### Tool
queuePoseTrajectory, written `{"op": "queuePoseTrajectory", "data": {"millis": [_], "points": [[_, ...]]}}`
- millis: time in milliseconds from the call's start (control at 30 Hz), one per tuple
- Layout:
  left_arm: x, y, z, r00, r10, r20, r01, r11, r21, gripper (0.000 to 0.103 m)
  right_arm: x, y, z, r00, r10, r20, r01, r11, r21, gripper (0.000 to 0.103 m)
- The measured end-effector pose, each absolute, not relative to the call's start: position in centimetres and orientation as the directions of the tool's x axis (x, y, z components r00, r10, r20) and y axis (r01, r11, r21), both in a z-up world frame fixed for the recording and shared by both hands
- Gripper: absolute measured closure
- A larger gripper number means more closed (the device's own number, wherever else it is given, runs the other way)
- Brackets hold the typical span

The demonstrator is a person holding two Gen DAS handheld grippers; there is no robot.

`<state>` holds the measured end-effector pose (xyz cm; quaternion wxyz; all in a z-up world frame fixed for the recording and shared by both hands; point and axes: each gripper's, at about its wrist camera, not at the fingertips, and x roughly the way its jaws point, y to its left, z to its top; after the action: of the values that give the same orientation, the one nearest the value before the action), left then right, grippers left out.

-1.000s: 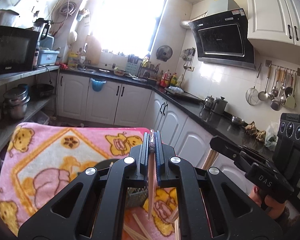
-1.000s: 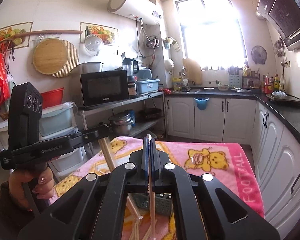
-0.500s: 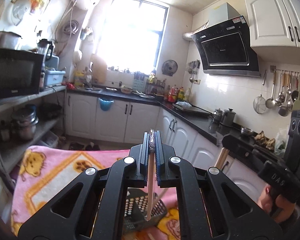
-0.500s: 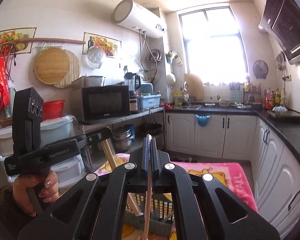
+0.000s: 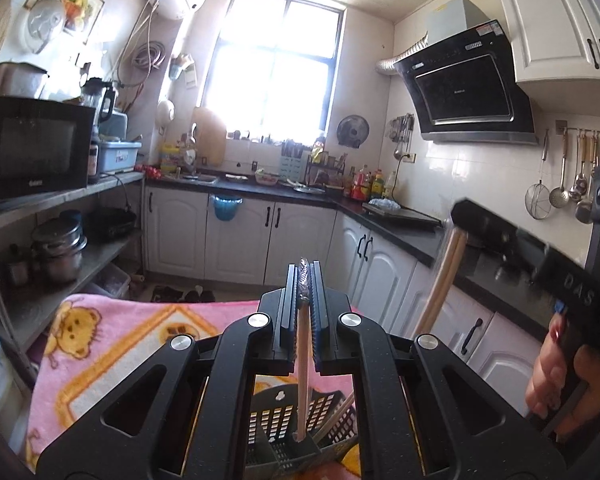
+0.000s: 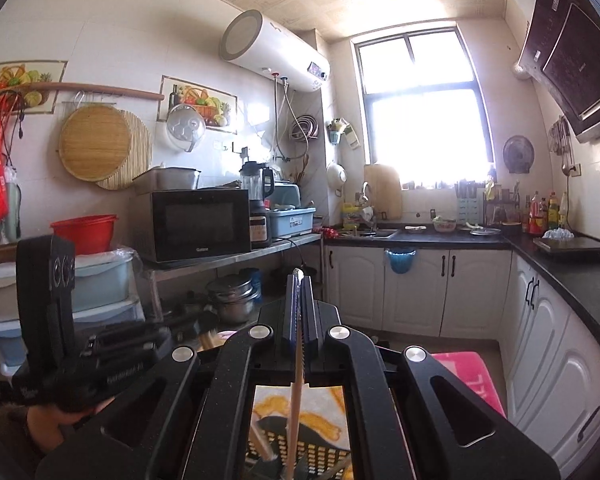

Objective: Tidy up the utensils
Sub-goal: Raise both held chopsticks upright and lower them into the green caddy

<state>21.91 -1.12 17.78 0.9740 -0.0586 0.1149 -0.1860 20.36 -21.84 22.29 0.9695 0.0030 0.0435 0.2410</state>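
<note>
- While both chopsticks are held upright over the dark slotted basket [image 5: 278, 420], nothing is released yet; at least one chopstick already leans inside it.
- Left claw [image 5: 305, 284] is clamped shut on a chopstick [image 5: 302, 380], tip down inside the basket.
- Right claw [image 6: 298, 292] is likewise closed on its chopstick [image 6: 294, 412], hanging over the basket on the pink blanket [image 5: 112, 344].
- Judged remaining: lowering and letting go.

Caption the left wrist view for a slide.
Left gripper shut on a chopstick hanging into the dark slotted utensil basket on the pink blanket.
</note>
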Motion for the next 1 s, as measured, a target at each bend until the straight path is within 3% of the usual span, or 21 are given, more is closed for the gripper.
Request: {"op": "queuePoseTrajectory", "data": {"millis": [533, 1000], "points": [[23.7, -2.9, 12.3, 0.909, -0.327, -0.257, 0.308, 0.945, -0.113, 0.1, 23.6, -21.6, 15.9, 0.906, 0.405, -0.119, -0.41, 0.912, -0.018, 0.101], [24.7, -2.8, 8.6, 0.887, -0.318, -0.335, 0.285, 0.948, -0.145, 0.1, 23.8, -22.5, 11.8, 0.896, 0.386, -0.218, -0.388, 0.921, 0.035, 0.1]]}}
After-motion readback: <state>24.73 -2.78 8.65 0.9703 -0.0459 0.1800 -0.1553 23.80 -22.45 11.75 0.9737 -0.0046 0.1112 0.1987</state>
